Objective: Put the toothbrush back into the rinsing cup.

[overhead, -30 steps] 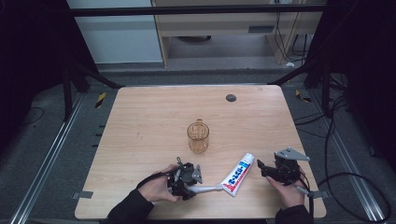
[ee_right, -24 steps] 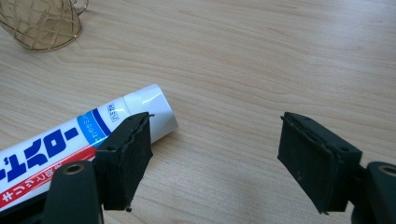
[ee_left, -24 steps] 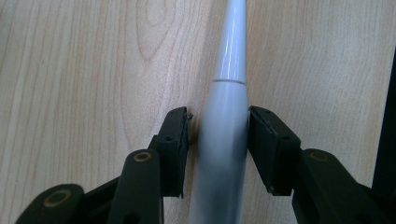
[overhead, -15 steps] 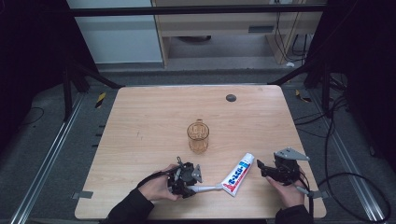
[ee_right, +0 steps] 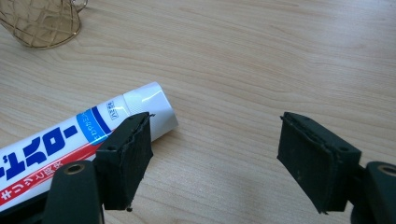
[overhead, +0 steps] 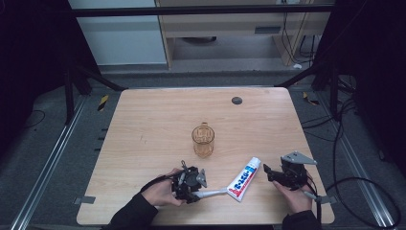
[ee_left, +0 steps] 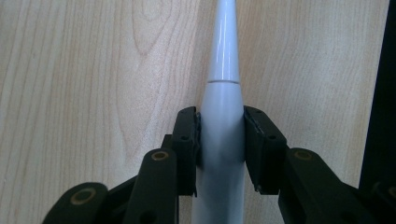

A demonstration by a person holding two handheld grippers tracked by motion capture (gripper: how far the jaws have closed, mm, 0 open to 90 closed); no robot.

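- Left gripper (overhead: 203, 188): held low at the near edge of the table (overhead: 143, 124) in the high view. Its jaws have just been closing, and the left gripper view shows both pads pinching the thick grey-white handle of a toothbrush (ee_left: 223, 135), one pad on each side.
- Toothbrush: it lies flat on the wood. In the left gripper view its handle narrows beyond the pads into a slimmer, glossy white neck that runs away from the gripper. In the high view the handle (overhead: 210, 193) reaches from the left gripper towards the lower end of the toothpaste tube; whether the two touch cannot be told.
- Toothpaste tube (overhead: 244, 178): white with blue and red print, lying flat and slantwise between the two grippers, cap end pointing away from the person.
- Right gripper (overhead: 266, 170): held just beside the tube's cap end. In the right gripper view its jaws stand spread wide, with bare wood between them; one jaw overlaps the tube (ee_right: 70, 140) near its white cap.
- Amber glass mug (overhead: 203, 140): upright near the table's middle, well apart from both grippers.
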